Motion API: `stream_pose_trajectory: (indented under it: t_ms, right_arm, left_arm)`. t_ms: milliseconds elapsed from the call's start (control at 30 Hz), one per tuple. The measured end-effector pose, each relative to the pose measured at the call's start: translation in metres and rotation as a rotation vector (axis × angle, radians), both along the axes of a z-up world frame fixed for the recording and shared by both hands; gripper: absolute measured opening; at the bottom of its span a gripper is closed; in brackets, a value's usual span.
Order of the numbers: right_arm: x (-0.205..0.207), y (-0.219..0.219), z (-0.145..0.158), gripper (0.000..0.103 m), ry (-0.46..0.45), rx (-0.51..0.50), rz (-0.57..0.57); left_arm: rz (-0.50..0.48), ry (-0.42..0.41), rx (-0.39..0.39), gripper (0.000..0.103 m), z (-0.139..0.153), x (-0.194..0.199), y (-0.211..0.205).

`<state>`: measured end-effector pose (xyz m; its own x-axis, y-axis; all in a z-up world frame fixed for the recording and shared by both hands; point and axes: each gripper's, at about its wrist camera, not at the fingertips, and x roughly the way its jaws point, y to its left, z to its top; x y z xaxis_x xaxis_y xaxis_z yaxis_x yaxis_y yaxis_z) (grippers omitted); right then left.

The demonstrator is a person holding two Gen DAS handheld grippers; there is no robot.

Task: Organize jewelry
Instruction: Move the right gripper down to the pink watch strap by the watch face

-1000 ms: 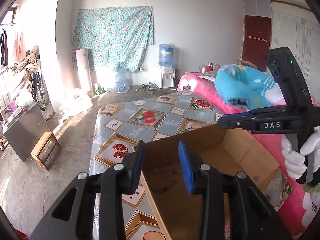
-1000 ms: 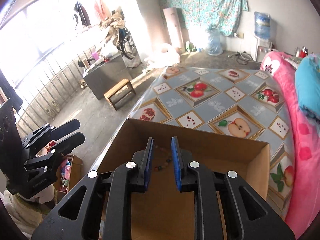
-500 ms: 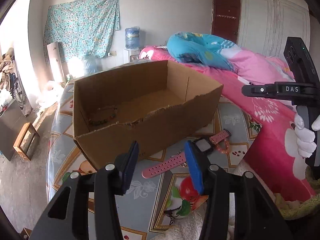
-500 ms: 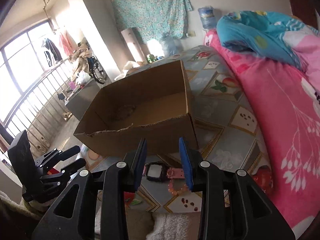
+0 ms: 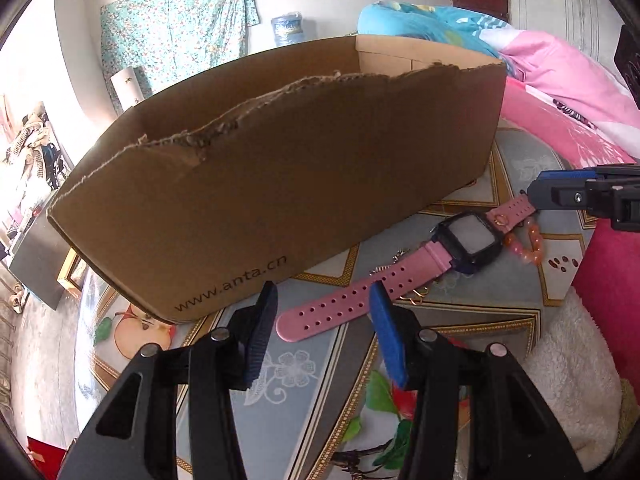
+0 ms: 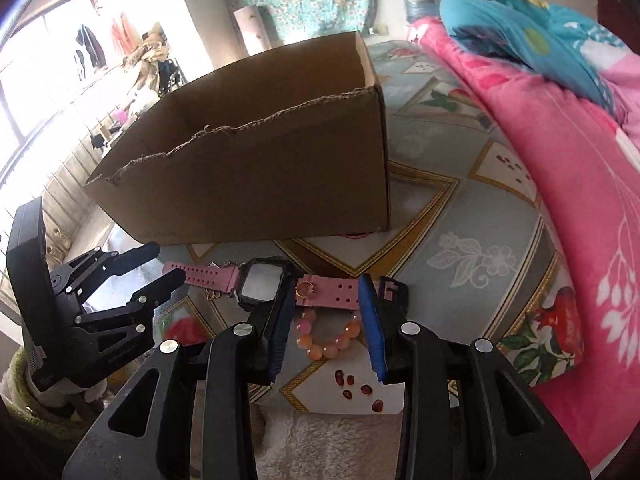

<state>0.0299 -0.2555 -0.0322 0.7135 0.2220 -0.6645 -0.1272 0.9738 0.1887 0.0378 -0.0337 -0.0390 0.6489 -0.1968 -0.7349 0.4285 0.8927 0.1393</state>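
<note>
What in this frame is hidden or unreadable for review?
- Floor of the brown cardboard box: both wrist views, its torn front wall blocks it.
- Thin gold chain: left wrist view, mostly under the pink-strapped watch.
- Orange bead bracelet: right wrist view, its ends hidden behind the right claw.

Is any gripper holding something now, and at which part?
Nothing is held. The left gripper is open around the pink watch strap end; the right gripper is open above the bead bracelet.
</note>
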Motion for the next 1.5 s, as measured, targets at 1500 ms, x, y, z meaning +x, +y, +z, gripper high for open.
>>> stream_pose_trajectory:
  t_ms: [1500]
  right_arm:
    - [0.037, 0.002, -0.004, 0.023, -0.037, -0.169, 0.065]
  left_arm:
    - [-0.027, 0.025, 0.012, 0.047, -0.004, 0.003, 0.009]
